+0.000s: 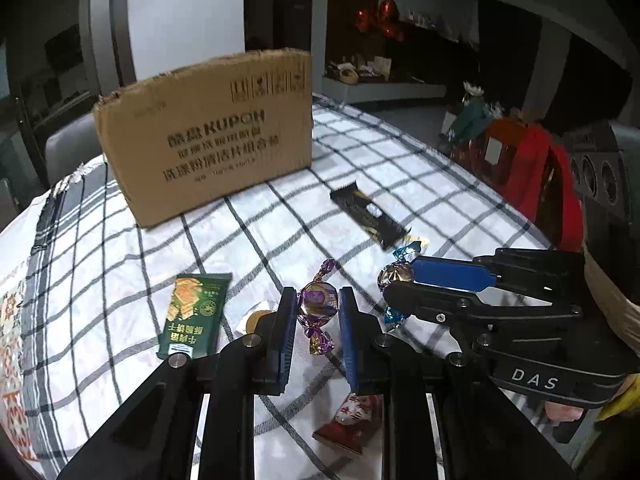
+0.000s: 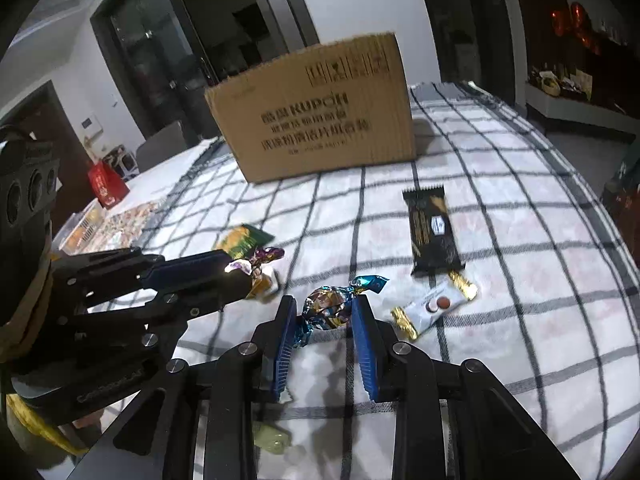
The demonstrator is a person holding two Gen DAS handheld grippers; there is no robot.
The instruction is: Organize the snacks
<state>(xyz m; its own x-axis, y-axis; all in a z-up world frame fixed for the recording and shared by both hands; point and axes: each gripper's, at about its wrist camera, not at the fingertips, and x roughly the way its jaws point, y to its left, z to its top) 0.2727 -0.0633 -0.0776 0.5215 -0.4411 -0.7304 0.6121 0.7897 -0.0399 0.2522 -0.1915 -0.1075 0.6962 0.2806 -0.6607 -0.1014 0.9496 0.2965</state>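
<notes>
A checked cloth covers the surface (image 1: 400,160), with a tall cardboard box (image 1: 208,136) standing at its far side. Nearer lie a black snack bar (image 1: 370,216), a green cracker packet (image 1: 194,314) and a red-wrapped sweet (image 1: 350,424). The left tongs (image 1: 318,306) are clenched on a purple foil candy (image 1: 318,300), held clear of the cloth. Just beside them, the right tongs (image 2: 324,312) grip a blue-and-gold foil candy (image 2: 326,306).
</notes>
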